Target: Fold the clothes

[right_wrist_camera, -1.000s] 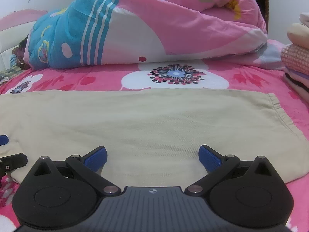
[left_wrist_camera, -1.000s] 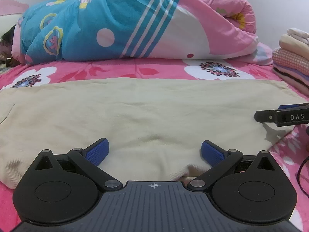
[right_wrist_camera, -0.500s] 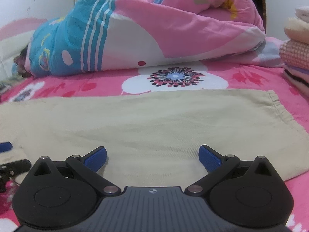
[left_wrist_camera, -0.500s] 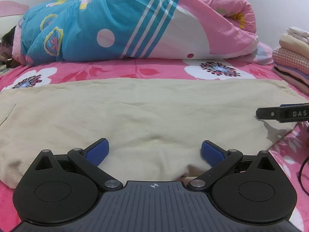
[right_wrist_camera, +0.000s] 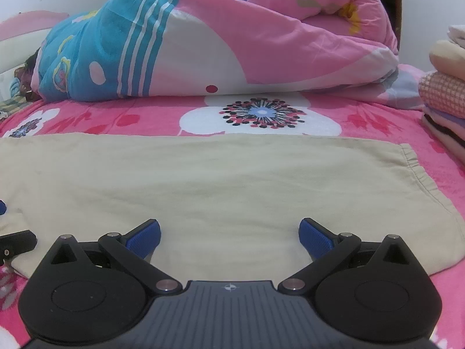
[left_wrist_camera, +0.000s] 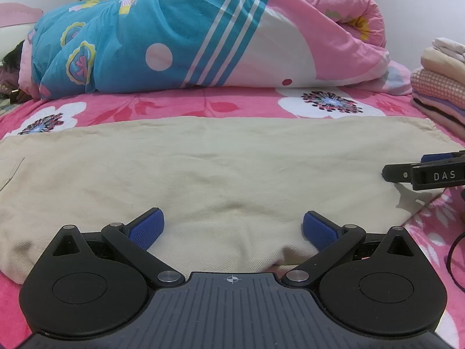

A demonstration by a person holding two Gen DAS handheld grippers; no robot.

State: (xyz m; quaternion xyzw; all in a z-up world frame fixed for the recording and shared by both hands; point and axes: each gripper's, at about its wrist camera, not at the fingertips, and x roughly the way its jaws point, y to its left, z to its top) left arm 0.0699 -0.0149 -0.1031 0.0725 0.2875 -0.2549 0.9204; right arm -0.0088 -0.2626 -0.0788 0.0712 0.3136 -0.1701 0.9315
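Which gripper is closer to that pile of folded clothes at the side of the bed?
The right gripper. It sits over the beige garment's hemmed end, toward the pile of folded clothes; the left gripper sits further along, away from it.

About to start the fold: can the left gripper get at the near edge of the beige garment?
Probably yes. The left gripper is open, with the beige garment's near edge between its fingers and nothing blocking.

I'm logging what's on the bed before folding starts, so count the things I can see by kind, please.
Beige garment spread flat: 1
Rolled pink and blue quilt: 1
Stack of folded clothes: 1
Grippers with jaws wide apart, left gripper and right gripper: 2
Total: 5
All lie on the pink flowered bedsheet.
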